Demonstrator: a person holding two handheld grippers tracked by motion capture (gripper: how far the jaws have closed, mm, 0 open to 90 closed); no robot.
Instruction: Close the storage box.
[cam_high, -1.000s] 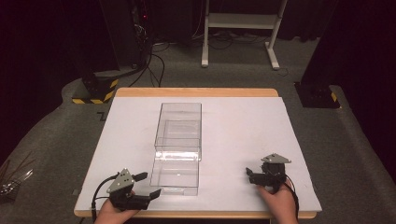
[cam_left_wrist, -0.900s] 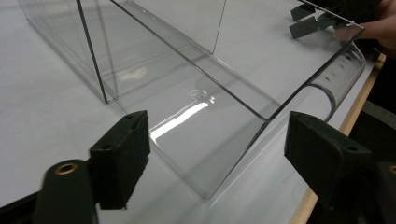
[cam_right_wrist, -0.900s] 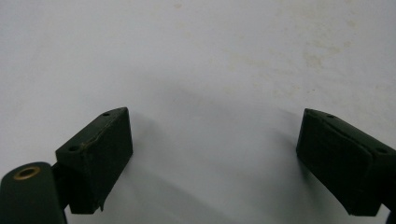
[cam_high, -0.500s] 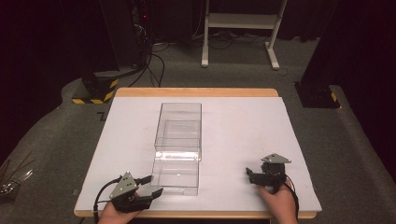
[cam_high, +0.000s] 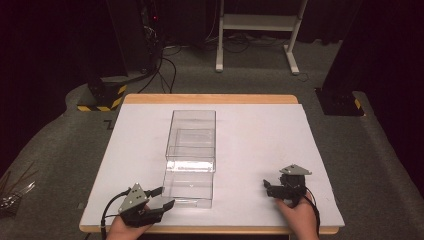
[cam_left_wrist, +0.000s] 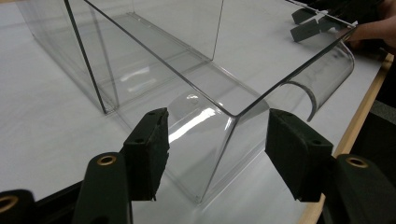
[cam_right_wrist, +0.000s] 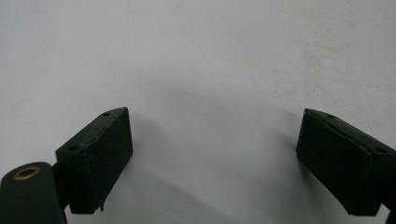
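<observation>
Here, left tongs (cam_left_wrist: 212, 154) spread wide around clear box (cam_left_wrist: 196, 88) corner, right tongs (cam_right_wrist: 212, 163) released over white tabletop (cam_right_wrist: 210, 56).

No readable brand, label or number, one dark mark like a letter Z on the grey floor (cam_high: 75, 150), just left of the table's (cam_high: 210, 99) far-left corner

A wooden table (cam_high: 210, 99) carries a white sheet (cam_high: 260, 145) covering nearly all its top. A clear plastic box (cam_high: 192, 150) stands at the centre, its long side running from twelve toward six o'clock.
</observation>
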